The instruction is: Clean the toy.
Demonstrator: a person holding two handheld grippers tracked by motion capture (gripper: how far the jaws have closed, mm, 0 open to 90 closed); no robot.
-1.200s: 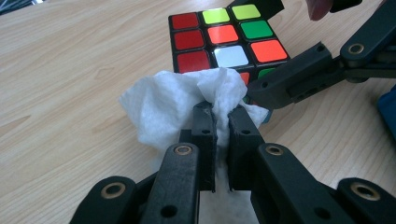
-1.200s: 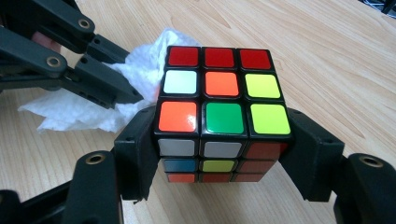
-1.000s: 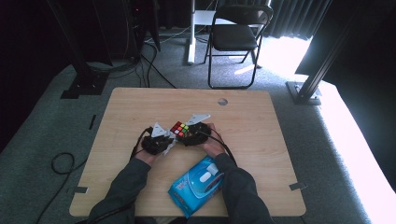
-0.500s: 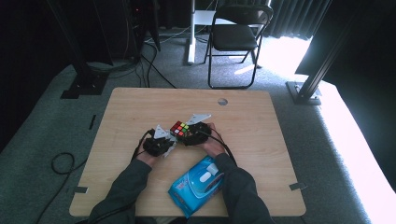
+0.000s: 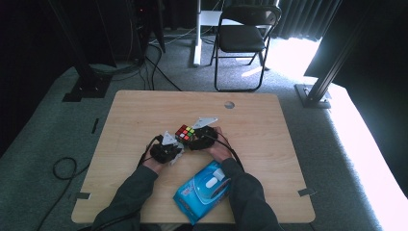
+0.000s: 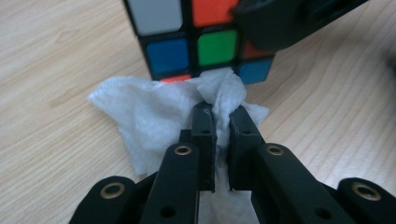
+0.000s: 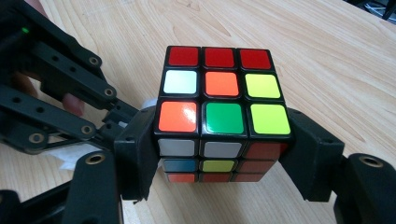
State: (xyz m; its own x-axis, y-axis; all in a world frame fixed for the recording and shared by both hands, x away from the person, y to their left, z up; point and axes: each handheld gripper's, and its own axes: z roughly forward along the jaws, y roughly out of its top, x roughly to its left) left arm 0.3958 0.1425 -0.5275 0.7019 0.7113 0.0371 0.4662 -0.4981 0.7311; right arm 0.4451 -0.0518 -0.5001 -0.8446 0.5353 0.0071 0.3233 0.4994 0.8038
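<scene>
Two tongs: both are engaged at mid-surface [image 5: 125, 120].
Left tongs [image 6: 222, 114]: pinched narrow on a white wipe [image 6: 154, 116], pressed against the cube's lower edge for cleaning.
Cube [image 7: 219, 116]: clamped by the right tongs [image 7: 215, 154], steadied for wiping.
Wipes pack [image 5: 204, 190]: kept near.

In the left gripper view the puzzle cube [image 6: 201, 42] is cut off by the top edge, its right side hidden behind the right tool [image 6: 285, 21], and the tissue [image 6: 154, 116] partly hides its lowest row.
</scene>
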